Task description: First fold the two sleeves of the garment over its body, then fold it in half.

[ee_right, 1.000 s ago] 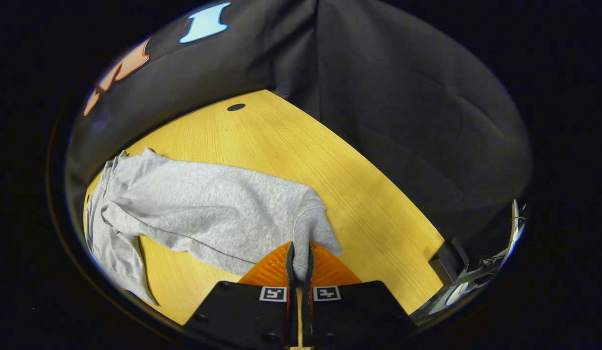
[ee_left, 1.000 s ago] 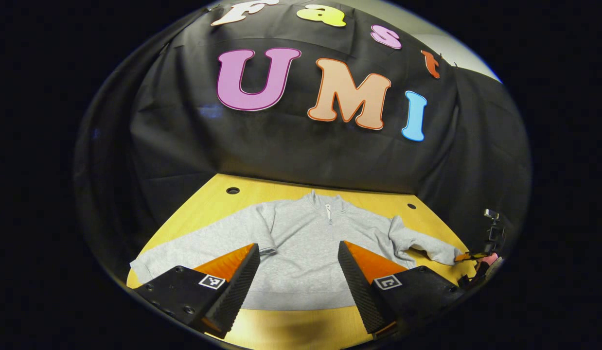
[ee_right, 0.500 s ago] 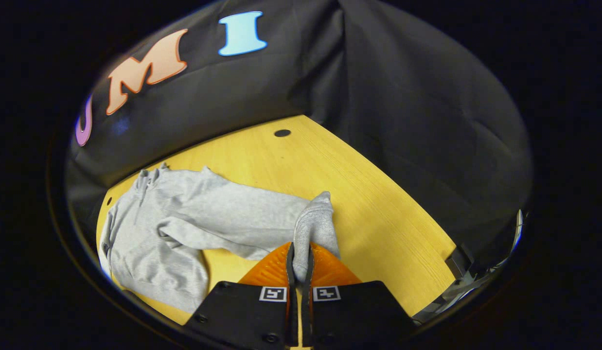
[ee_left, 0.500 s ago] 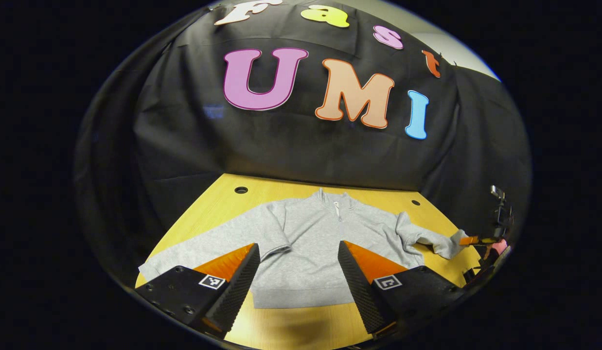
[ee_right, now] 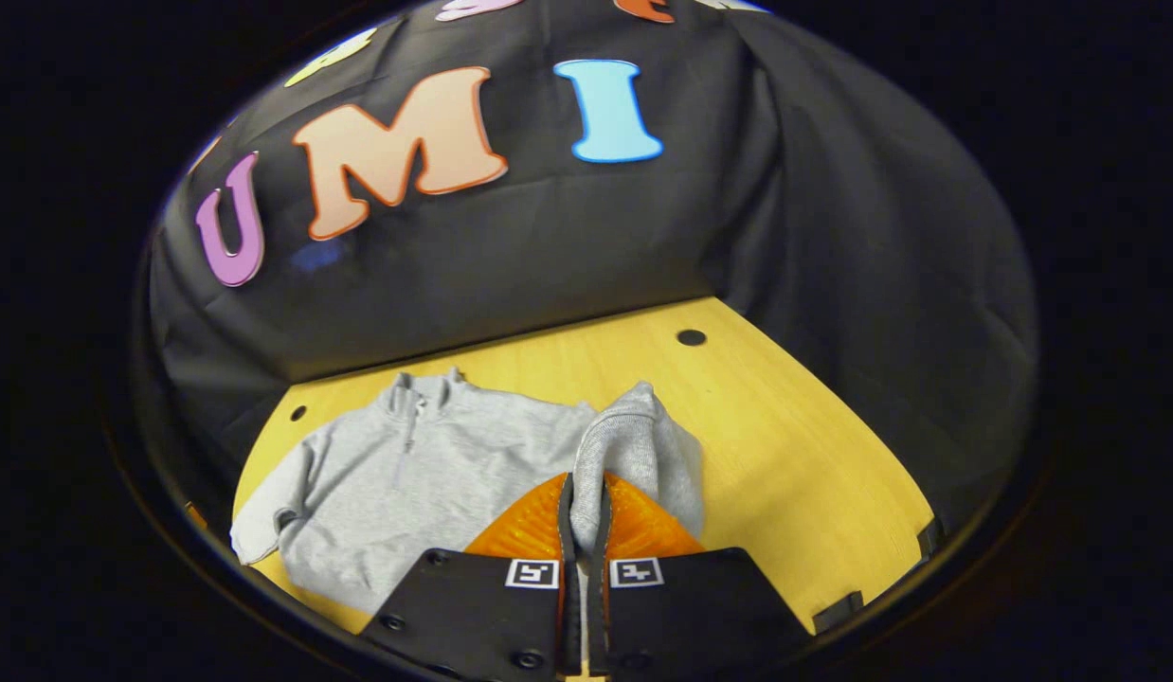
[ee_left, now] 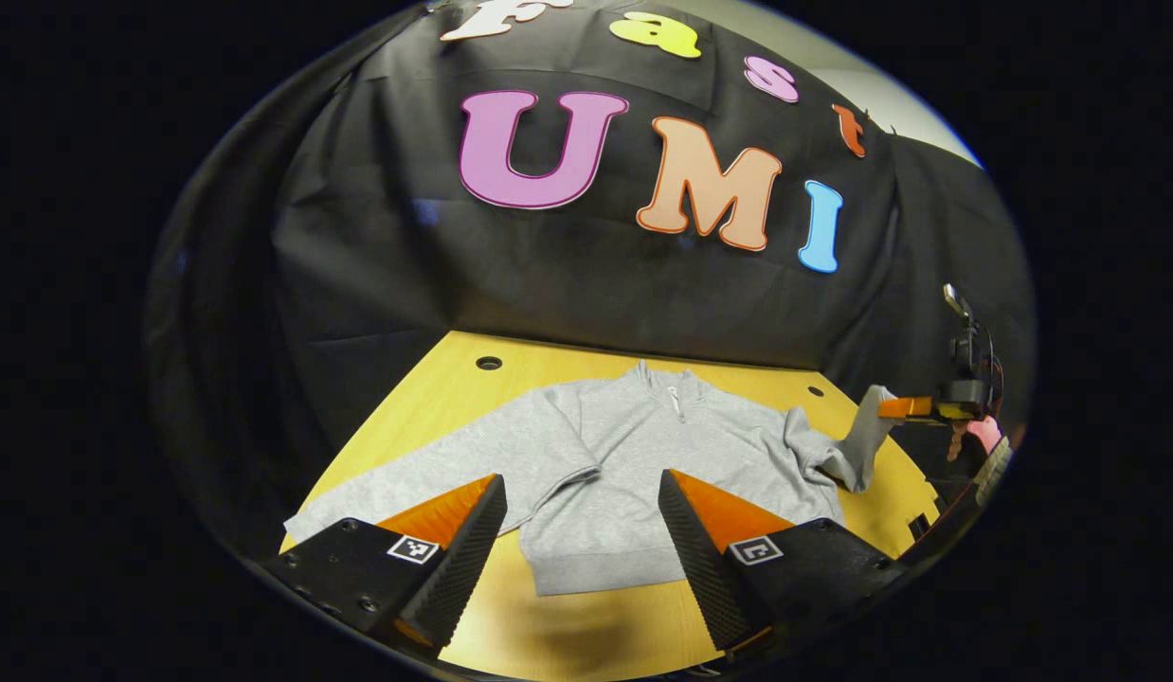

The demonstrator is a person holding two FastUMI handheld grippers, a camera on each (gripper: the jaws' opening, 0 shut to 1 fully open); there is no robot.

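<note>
Right tool [ee_right: 583,502] clamped on sweatshirt [ee_right: 425,474] sleeve cuff [ee_right: 586,507], lifted ahead. Left tool [ee_left: 582,530] wide open, empty. No fold finished; both sleeves, halving left.

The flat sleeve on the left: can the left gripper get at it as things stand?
Probably yes. The left gripper hovers open above the sweatshirt, and the flat sleeve lies uncovered on the table just beyond one of its fingers.
</note>
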